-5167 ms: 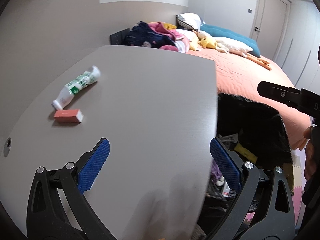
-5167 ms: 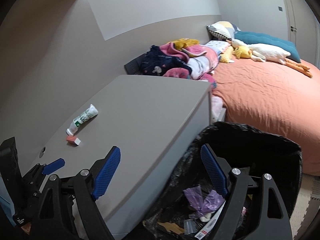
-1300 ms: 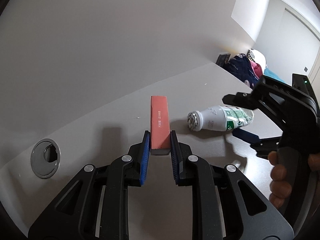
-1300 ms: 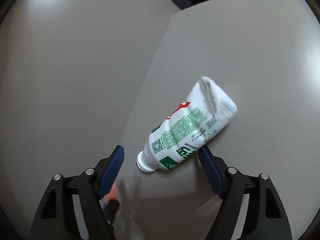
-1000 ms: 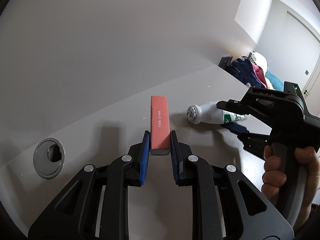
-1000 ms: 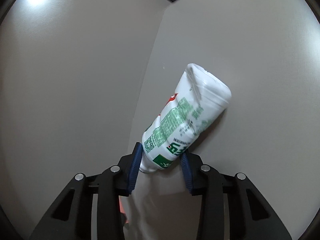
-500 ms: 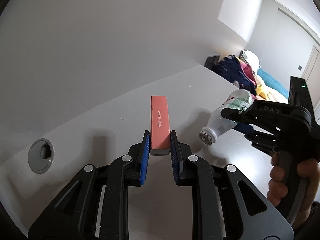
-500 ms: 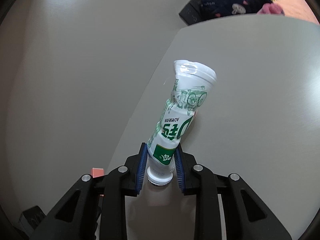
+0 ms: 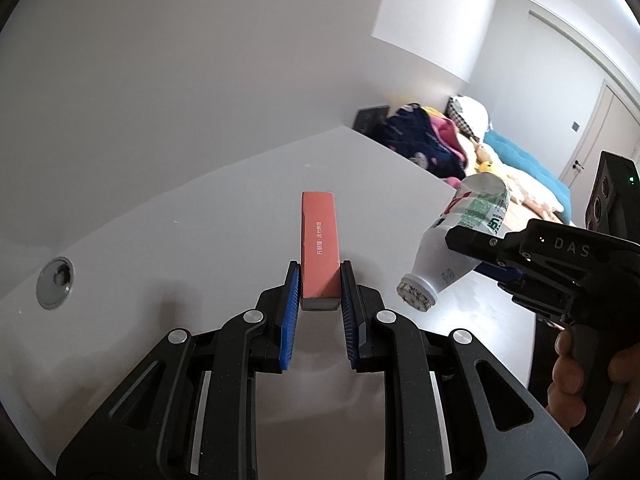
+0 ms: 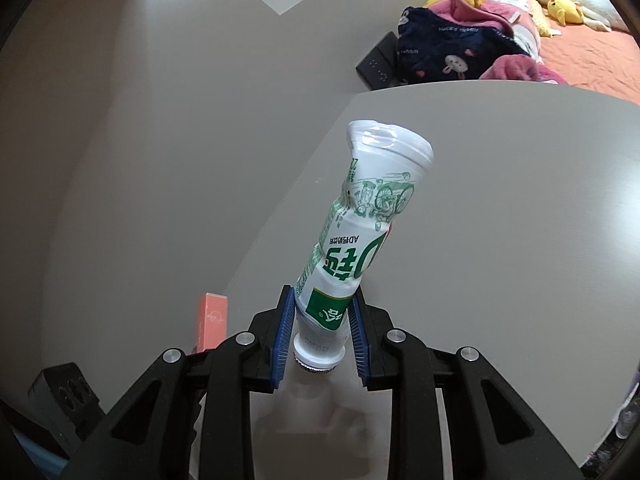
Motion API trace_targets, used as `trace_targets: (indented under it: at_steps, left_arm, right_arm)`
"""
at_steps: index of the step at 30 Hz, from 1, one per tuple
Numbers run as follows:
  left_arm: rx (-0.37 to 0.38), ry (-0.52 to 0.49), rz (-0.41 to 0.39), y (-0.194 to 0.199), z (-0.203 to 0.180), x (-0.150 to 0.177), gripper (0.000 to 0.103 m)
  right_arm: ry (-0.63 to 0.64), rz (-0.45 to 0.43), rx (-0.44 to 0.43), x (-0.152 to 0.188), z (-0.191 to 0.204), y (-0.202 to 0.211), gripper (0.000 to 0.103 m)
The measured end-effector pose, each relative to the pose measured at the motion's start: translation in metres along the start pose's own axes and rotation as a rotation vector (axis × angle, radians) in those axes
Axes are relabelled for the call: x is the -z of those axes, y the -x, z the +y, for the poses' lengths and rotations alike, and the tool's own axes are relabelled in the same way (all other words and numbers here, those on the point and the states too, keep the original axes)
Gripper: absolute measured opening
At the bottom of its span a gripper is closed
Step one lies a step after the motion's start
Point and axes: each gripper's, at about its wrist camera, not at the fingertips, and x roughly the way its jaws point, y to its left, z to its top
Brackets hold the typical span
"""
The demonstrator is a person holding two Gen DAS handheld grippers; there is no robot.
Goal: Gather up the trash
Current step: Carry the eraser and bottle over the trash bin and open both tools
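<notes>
You are working over the broad, pale grey desk top (image 9: 160, 264), which is carrying nothing of the task's now apart from a round metal cable grommet (image 9: 55, 283) near its left edge. Beyond its far corner a heap of dark blue and pink clothes (image 10: 452, 46) is lying on the orange-covered bed (image 10: 592, 60).

Your right gripper (image 10: 320, 330) is pinching the crushed white plastic bottle with green print (image 10: 368, 224) at its narrow shoulder just above the cap, with the dented body sticking out forward and leaning to the right, clear of the desk. It is probably very light and soft: the walls are already buckling, so a hold on the wide body would likely squash and slip. The stiff neck, where you are holding it, looks the surest place.

Your left gripper (image 9: 320, 300) is pressing its blue pads against the long sides of the small salmon-pink cardboard box (image 9: 320, 240), gripping the near end while the rest is pointing away from you above the desk. The box seems light and fairly rigid across its narrow faces, though hard squeezing could cave it in.

No bin is showing in either view.
</notes>
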Motion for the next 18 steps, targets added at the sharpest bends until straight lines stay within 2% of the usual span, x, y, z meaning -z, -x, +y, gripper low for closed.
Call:
trace_targets:
  at_steps: [18]
  left_arm:
    - [0.114, -0.078, 0.014, 0.017, -0.094, 0.031, 0.019]
  right_arm:
    - [0.045, -0.077, 0.046, 0.038, -0.044, 0.122, 0.029]
